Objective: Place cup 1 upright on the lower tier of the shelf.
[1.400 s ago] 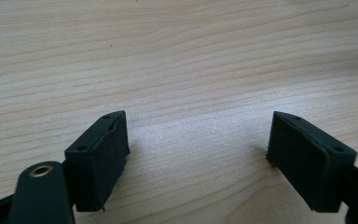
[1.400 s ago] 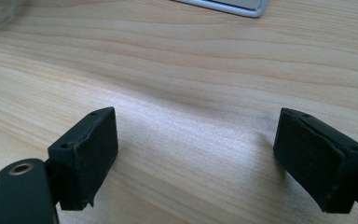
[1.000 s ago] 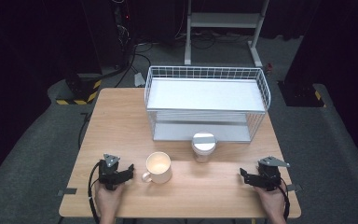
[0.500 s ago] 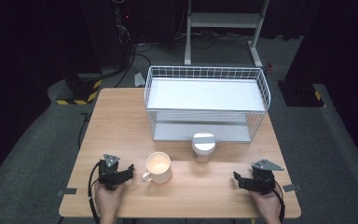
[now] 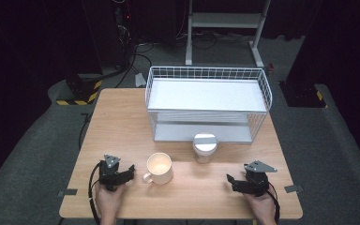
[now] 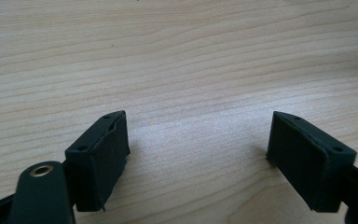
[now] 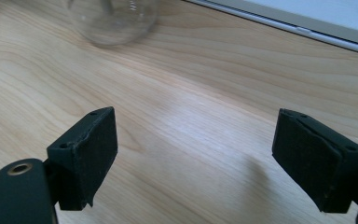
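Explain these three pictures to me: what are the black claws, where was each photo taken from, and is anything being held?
There is no robot here. A person sits at a wooden table and holds a two-jaw hand tool in each hand: the left gripper and the right gripper. The wide picture comes from a camera above the table. The two close-ups come from small cameras riding on each gripper, looking along its black jaws. On the table stand a mug, a jar with a white lid, and a white wire rack behind them. Both grippers are open, with bare wood between the jaws, so nothing is held. The right gripper's close-up shows the jar ahead of it.
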